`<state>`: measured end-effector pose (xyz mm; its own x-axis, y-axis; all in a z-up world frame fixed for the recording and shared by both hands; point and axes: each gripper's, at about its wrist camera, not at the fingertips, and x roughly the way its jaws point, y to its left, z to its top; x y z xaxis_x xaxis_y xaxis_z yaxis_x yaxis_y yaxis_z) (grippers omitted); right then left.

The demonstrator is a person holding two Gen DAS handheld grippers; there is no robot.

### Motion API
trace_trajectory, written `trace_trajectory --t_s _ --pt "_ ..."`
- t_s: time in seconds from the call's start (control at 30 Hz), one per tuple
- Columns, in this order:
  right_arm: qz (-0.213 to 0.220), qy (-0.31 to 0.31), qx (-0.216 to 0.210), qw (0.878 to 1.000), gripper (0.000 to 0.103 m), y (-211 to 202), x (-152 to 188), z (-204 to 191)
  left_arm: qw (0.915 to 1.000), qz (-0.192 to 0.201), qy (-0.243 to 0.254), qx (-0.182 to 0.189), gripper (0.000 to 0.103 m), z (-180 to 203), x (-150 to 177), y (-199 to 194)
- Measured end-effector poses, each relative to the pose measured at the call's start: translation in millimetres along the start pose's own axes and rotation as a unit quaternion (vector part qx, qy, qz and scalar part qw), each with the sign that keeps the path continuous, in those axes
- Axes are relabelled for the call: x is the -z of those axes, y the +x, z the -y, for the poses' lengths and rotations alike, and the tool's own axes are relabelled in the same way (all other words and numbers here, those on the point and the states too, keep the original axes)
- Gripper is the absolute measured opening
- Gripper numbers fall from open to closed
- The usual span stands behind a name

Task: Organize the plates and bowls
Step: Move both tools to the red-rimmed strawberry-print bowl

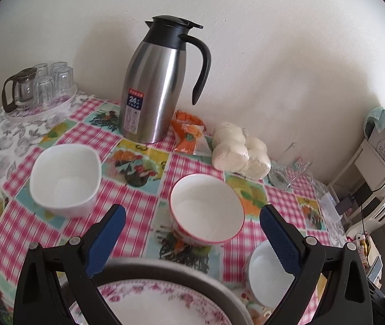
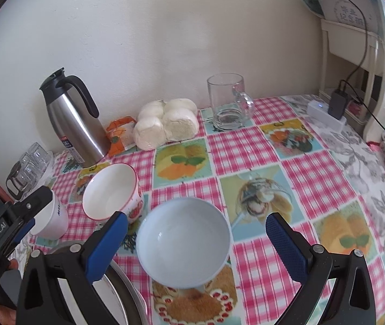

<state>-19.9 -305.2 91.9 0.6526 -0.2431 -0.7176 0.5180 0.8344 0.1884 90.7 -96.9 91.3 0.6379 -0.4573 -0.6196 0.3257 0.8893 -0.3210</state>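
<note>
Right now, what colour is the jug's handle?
Black; the jug's handle shows best in the left wrist view.

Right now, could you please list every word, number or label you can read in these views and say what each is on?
"24": sticker on the steel thermos; its smaller print is too small to read.
"GenRobot.AI": body of the left gripper, seen from the right wrist.
Round stamp with Chinese characters on the paper on the shelf: too blurred to read.
Lettering on the white cup: cut off, unreadable.

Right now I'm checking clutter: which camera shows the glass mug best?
The right wrist view: the glass mug stands whole and sharp by the wall. In the left wrist view it is distorted and faint at the table's edge.
</note>
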Motion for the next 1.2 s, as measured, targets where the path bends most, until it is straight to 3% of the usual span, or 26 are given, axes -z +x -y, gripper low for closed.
trace_trajectory --t_s 0.5,0.77,1.03,1.1,1.13,1.2 --pt "-0.021 -0.02 -0.026 0.999 0.103 36 -46 -33 0.9984 -0.003 -0.055 0.015 0.099 -29 -20 34" --pt "-0.076 -0.067 -0.04 0.994 0.102 70 -48 -64 0.9956 -0.061 -0.071 0.008 0.099 -40 -16 65" --pt "-0.113 -0.066 -0.04 0.991 0.076 100 -39 -70 0.9925 -0.091 -0.081 0.005 0.099 -49 -11 81" --pt "-0.122 -0.067 -0.041 0.989 0.064 107 -35 -70 0.9919 -0.098 -0.08 0.005 0.097 -48 -9 85" --pt "-0.125 -0.067 -0.042 0.989 0.061 110 -34 -71 0.9913 -0.103 -0.081 0.005 0.095 -48 -8 87" --pt "-0.134 -0.067 -0.044 0.988 0.052 117 -31 -72 0.9902 -0.113 -0.083 0.006 0.078 -48 -5 92"
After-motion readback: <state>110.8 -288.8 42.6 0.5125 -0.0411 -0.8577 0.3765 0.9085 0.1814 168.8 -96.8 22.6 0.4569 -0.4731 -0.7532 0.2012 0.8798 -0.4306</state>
